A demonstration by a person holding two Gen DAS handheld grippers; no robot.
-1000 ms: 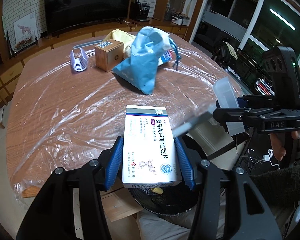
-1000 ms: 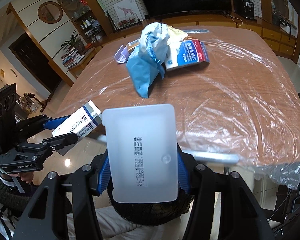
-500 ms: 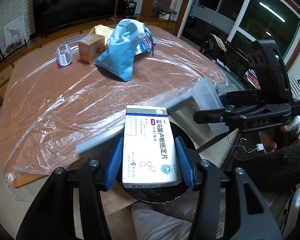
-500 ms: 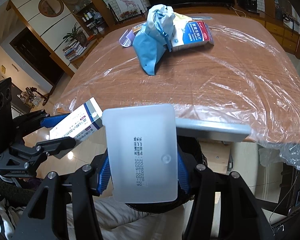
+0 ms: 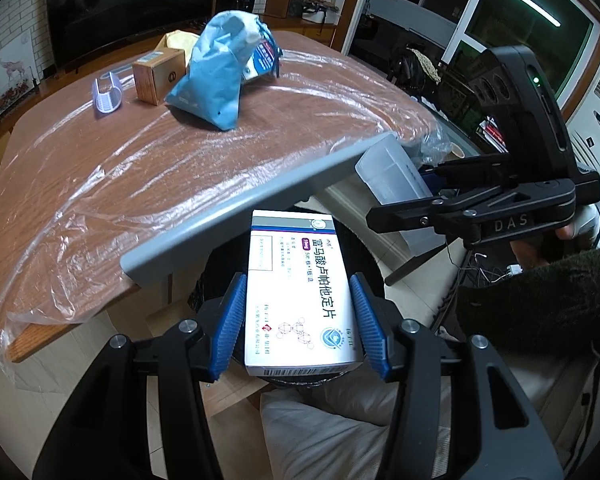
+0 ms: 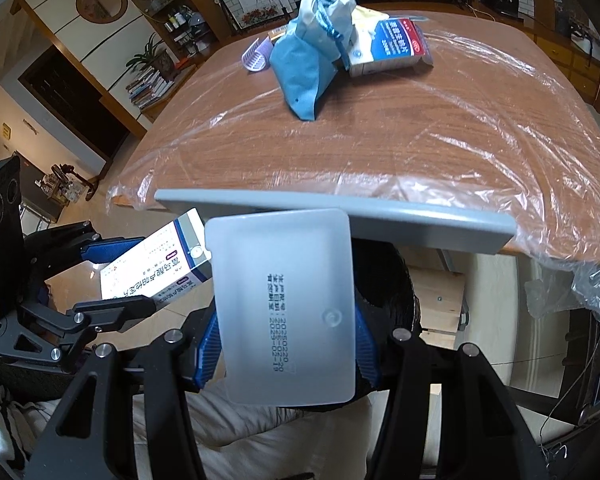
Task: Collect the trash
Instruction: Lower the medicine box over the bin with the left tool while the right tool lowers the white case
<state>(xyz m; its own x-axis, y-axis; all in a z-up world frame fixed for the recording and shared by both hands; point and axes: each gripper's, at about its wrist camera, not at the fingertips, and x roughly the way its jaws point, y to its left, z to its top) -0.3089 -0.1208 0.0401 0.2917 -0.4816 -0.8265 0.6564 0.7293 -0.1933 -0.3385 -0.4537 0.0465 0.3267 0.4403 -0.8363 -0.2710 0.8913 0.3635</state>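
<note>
Both tongs are clamped on trash just past the near edge of the table (image 5: 100, 184): the left gripper (image 5: 298, 320) squeezes the white medicine box (image 5: 300, 296), the right gripper (image 6: 286, 344) pinches a frosted plastic lid (image 6: 284, 308). Each sits over the dark bin (image 6: 384, 276), under the grey ledge (image 6: 340, 216), so headroom's tight. The box's long axis runs straight out along the fingers toward the table, and so does the lid's.

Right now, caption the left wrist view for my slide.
Left gripper holds a white medicine box above the black bin beside the table.
</note>
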